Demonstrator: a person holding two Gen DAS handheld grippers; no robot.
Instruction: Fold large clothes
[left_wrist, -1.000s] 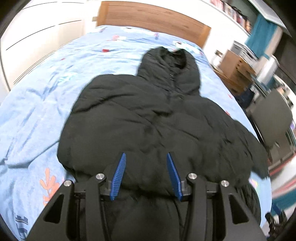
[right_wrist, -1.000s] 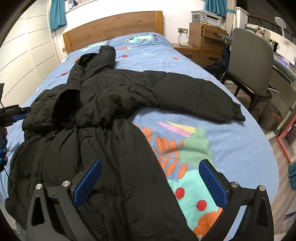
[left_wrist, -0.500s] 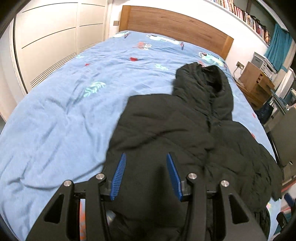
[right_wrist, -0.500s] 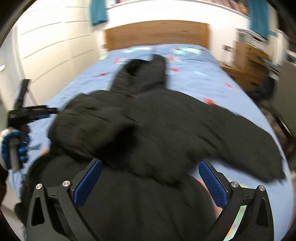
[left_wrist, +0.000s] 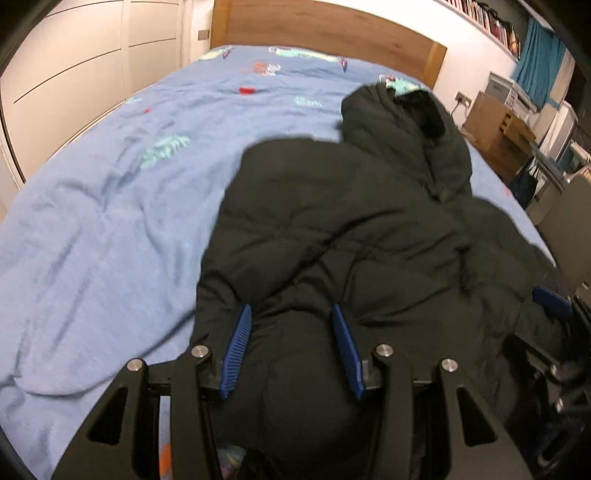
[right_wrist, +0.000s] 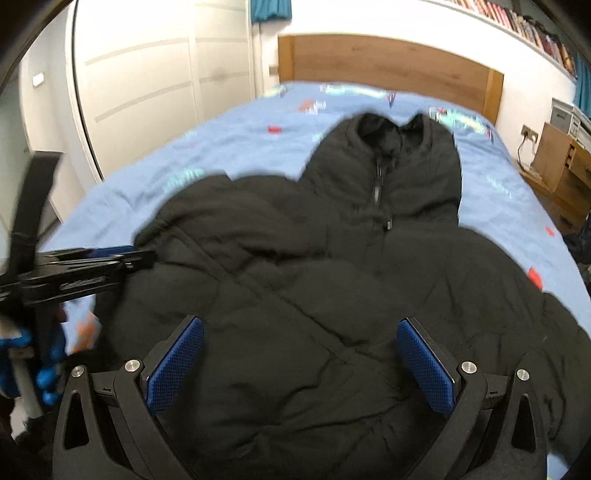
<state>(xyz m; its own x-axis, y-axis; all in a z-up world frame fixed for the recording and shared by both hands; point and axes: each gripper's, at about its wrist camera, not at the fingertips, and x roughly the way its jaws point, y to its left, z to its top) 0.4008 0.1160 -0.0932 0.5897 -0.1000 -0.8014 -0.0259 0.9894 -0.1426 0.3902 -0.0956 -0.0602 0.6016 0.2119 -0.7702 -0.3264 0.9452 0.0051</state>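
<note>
A big black puffy coat (left_wrist: 351, 229) lies on a bed with a blue cover (left_wrist: 110, 206). The coat sits on the right half of the bed in the left wrist view, and its hood (left_wrist: 402, 122) points to the far end, near the wooden headboard (left_wrist: 325, 33). One sleeve (right_wrist: 207, 221) is folded over the front of the coat, so the coat looks bunched up in the middle. The left gripper (left_wrist: 291, 343) is low over the near part of the coat. Its two blue fingers stand a little apart, with puffy black cloth bulging up between them, but I cannot tell if they are pinching it. The right gripper (right_wrist: 301, 363) is over the near edge of the coat too. Its blue fingers are spread very wide and nothing is held between them. In the right wrist view the left gripper (right_wrist: 96, 264) shows from the side at the left edge of the coat. A brown wooden cabinet (right_wrist: 565, 173) stands to the right of the bed. White closet doors (left_wrist: 85, 66) are on the left wall.
</note>
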